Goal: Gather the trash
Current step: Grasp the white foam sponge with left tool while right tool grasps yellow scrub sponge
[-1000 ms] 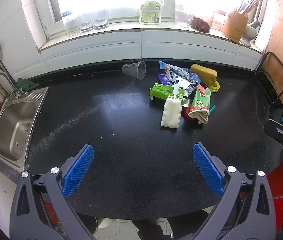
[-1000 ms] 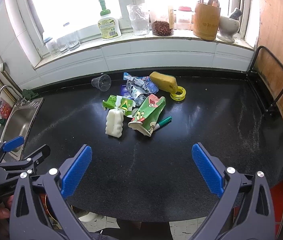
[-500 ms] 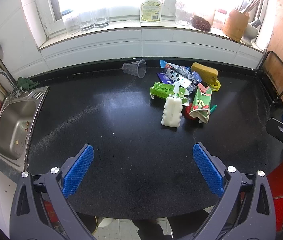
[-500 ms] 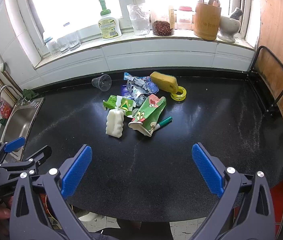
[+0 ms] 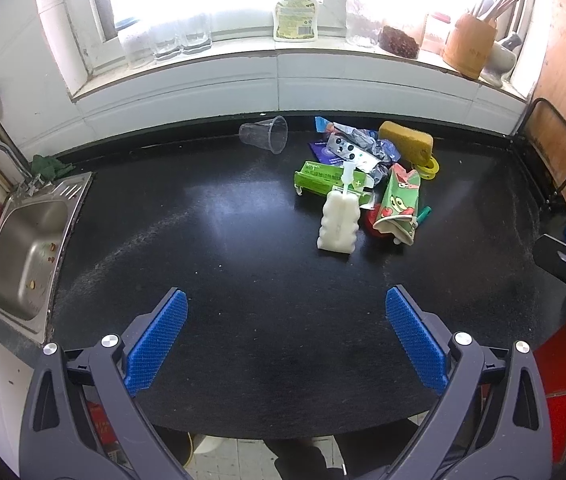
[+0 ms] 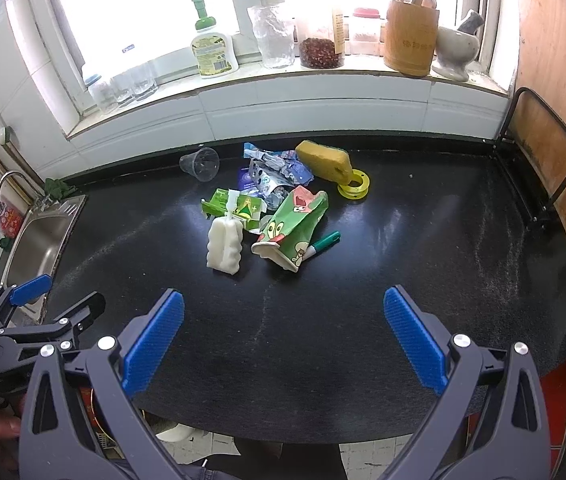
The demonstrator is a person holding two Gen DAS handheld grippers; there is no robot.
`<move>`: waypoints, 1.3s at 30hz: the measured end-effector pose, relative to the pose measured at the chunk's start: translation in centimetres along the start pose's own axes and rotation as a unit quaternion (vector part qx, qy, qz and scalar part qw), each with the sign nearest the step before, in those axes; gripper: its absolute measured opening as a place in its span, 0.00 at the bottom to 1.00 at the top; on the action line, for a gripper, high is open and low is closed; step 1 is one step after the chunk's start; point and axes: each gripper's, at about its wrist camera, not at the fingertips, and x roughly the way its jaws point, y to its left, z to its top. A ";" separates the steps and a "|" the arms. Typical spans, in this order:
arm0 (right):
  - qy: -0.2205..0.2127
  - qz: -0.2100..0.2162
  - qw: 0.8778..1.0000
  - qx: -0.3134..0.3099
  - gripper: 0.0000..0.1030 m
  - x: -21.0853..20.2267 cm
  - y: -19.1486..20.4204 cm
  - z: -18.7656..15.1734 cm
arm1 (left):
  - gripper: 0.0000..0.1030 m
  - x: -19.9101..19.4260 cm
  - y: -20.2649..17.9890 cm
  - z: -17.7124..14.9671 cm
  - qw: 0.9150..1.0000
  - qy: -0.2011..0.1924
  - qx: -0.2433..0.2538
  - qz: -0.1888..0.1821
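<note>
A heap of litter lies at the back of the black counter (image 5: 243, 264): a white foam brush (image 5: 339, 222) (image 6: 225, 246), a green carton (image 5: 327, 178) (image 6: 235, 208), a crushed green cartoon carton (image 5: 399, 208) (image 6: 295, 232), silver-blue wrappers (image 5: 357, 148) (image 6: 275, 168), a tipped clear cup (image 5: 265, 134) (image 6: 201, 164), a green marker (image 6: 323, 242), a yellow sponge (image 5: 405, 140) (image 6: 323, 160) and a yellow tape ring (image 6: 353, 184). My left gripper (image 5: 285, 336) and right gripper (image 6: 283, 336) both stand open near the front edge, well short of the heap, holding nothing.
A steel sink (image 5: 27, 248) (image 6: 39, 248) is set into the counter's left end. The windowsill holds a soap bottle (image 6: 213, 50), jars, glasses, a wooden utensil holder (image 6: 411, 40) and a mortar. A wire rack (image 6: 539, 160) with a wooden board stands at the right.
Both views have shifted only slightly; the litter sits a touch lower in the left wrist view. Both grippers stay open and nothing on the counter has moved.
</note>
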 end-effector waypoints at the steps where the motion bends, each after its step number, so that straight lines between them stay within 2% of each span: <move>1: 0.000 0.000 1.000 0.000 0.95 0.0 0.0 0.0 | 0.94 0.1 -0.1 0.1 1.000 0.001 0.000 0.000; 11: 0.010 0.012 1.000 -0.006 0.95 1.6 -1.3 1.0 | 0.94 2.1 -1.3 1.0 1.000 0.021 0.015 0.000; 15: 0.003 0.026 0.999 -0.025 0.95 3.5 -2.6 2.6 | 0.94 4.2 -2.5 1.6 0.999 0.016 0.042 -0.017; 17: -0.004 0.028 0.998 -0.048 0.95 5.1 -3.3 3.9 | 0.94 6.1 -3.2 2.1 0.998 0.028 0.059 -0.021; 22: -0.005 0.057 0.991 -0.121 0.95 10.9 -4.8 8.0 | 0.94 11.9 -4.9 3.4 0.995 0.039 0.085 -0.033; 25: -0.003 0.056 0.985 -0.164 0.94 15.1 -5.8 10.8 | 0.94 15.9 -5.6 4.2 0.993 0.041 0.102 -0.035; 29: 0.033 0.060 0.979 -0.191 0.88 21.4 -7.1 14.1 | 0.93 20.2 -5.5 4.8 0.992 0.046 0.103 -0.049; 31: 0.054 0.049 0.973 -0.221 0.87 24.7 -7.2 15.0 | 0.93 21.9 -5.1 4.9 0.993 0.053 0.095 -0.053; 35: 0.091 0.050 0.966 -0.236 0.71 28.7 -7.2 15.9 | 0.87 23.5 -5.0 4.9 0.993 0.056 0.092 -0.055; 36: 0.098 0.053 0.965 -0.238 0.62 29.2 -7.2 16.0 | 0.82 23.8 -5.2 5.0 0.992 0.057 0.098 -0.058; 37: 0.101 0.054 0.964 -0.241 0.47 29.5 -7.0 15.9 | 0.79 23.9 -5.4 5.0 0.991 0.057 0.101 -0.060; 39: 0.104 0.056 0.962 -0.247 0.31 29.6 -6.8 16.0 | 0.63 24.0 -5.8 5.1 0.990 0.055 0.108 -0.066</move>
